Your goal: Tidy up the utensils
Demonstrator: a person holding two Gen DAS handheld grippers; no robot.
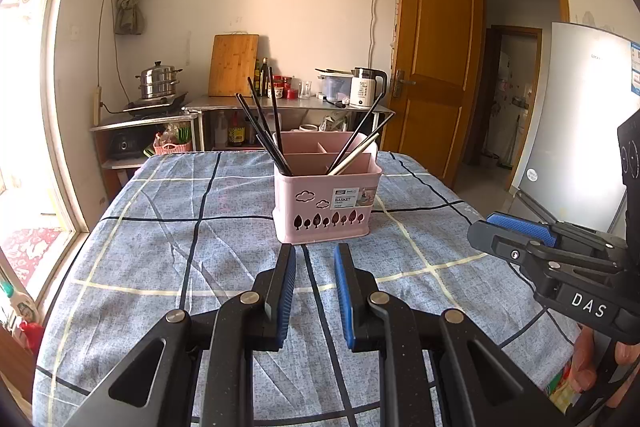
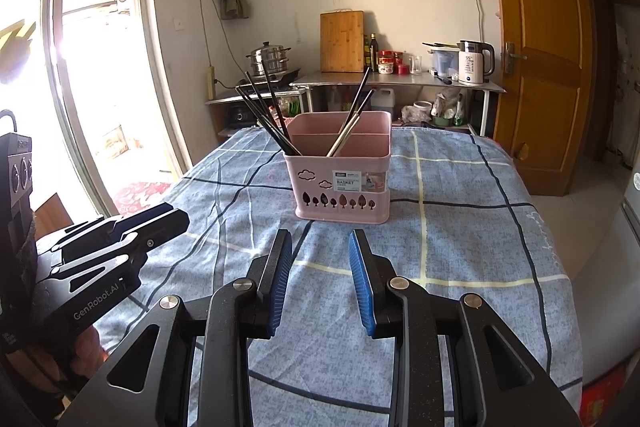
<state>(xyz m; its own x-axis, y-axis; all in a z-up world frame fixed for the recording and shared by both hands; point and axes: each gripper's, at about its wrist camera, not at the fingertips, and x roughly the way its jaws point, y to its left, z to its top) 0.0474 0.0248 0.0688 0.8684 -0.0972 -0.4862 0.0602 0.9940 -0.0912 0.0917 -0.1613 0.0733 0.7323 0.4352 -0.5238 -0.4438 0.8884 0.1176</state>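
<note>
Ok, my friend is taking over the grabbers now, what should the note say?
Left gripper: open, empty, hovering over the checked tablecloth in front of the pink basket.
Right gripper: open, empty, beside the left one, also short of the basket.
Things: black chopsticks lean in the basket's left side; more black ones and a pale pair lean on the right.
Done: no utensils lie loose on the cloth in view.
Left: possibly sorting the mixed chopsticks by compartment; nothing is gripped yet.

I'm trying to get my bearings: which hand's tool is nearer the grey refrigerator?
Right. The right tool sits on the refrigerator's side of the table; the left tool is farther off, on the window side.
</note>
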